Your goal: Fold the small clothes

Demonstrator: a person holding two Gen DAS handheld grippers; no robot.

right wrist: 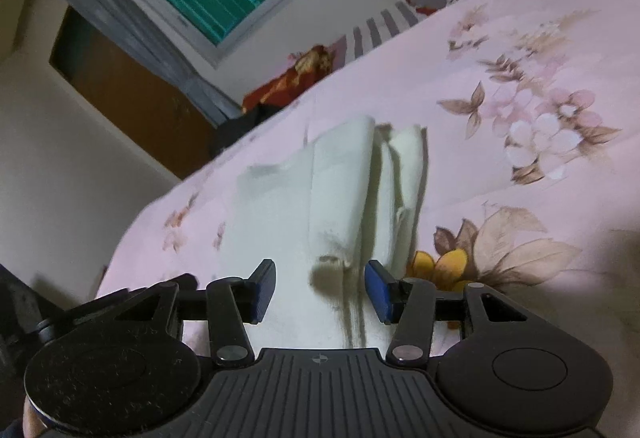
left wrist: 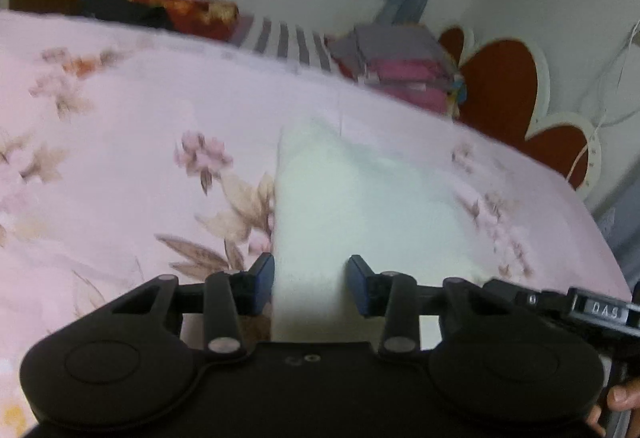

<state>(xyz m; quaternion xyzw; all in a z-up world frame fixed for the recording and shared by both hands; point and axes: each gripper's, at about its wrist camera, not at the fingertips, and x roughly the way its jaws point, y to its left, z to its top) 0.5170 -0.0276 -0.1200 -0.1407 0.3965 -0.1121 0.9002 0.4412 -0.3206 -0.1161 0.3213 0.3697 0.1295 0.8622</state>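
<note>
Pink floral bedsheet (left wrist: 120,126) fills both views, a window at the top. Left gripper (left wrist: 311,284) hangs tilted down over the near end of the white garment (left wrist: 352,190), fingers apart, nothing clamped; the cloth's long axis runs away up the frame. Right gripper (right wrist: 320,290) hovers over the same garment's folded edge (right wrist: 360,178), likewise apart and empty, equally near.

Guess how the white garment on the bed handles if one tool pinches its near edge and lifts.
The white garment is probably floppy: its folds sag and ripple, so it would likely drape and unfold. It looks thin, likely light. On the soft pink bedsheet, pushing would probably bunch it rather than slide it.
</note>
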